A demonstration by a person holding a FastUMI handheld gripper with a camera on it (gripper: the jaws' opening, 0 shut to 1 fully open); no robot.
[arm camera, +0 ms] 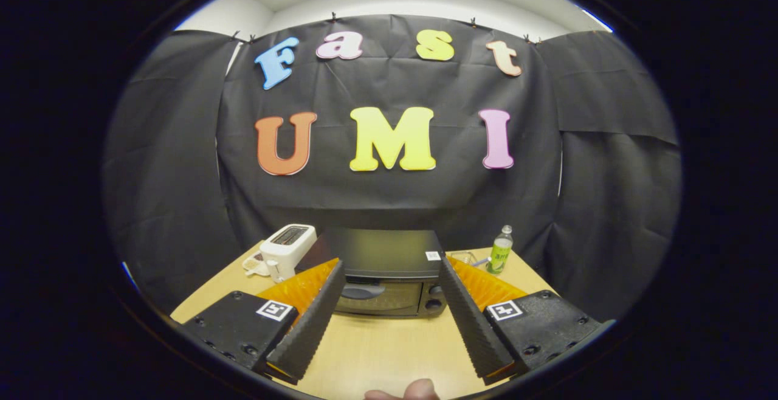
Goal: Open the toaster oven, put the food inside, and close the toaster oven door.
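A fingertip (406, 390) pokes in at six o'clock; bare bench (389, 345) lies open between the released, spread fingers (389, 268). The toaster oven (389, 272), door shut, sits just beyond them at twelve o'clock. White toaster (287, 247) at ten, green bottle (501, 250) at two.

A bare strip of table (377, 345) is seen between the spread fingers of the gripper (389, 269), reaching up to the closed door of the toaster oven (389, 278), which blocks the way straight ahead. The oven's left side is hemmed in by a white toaster (287, 248) standing just beside it. To its right, passage is narrowed by a green bottle (501, 251). A fingertip (419, 390) is seen at the table's near edge.
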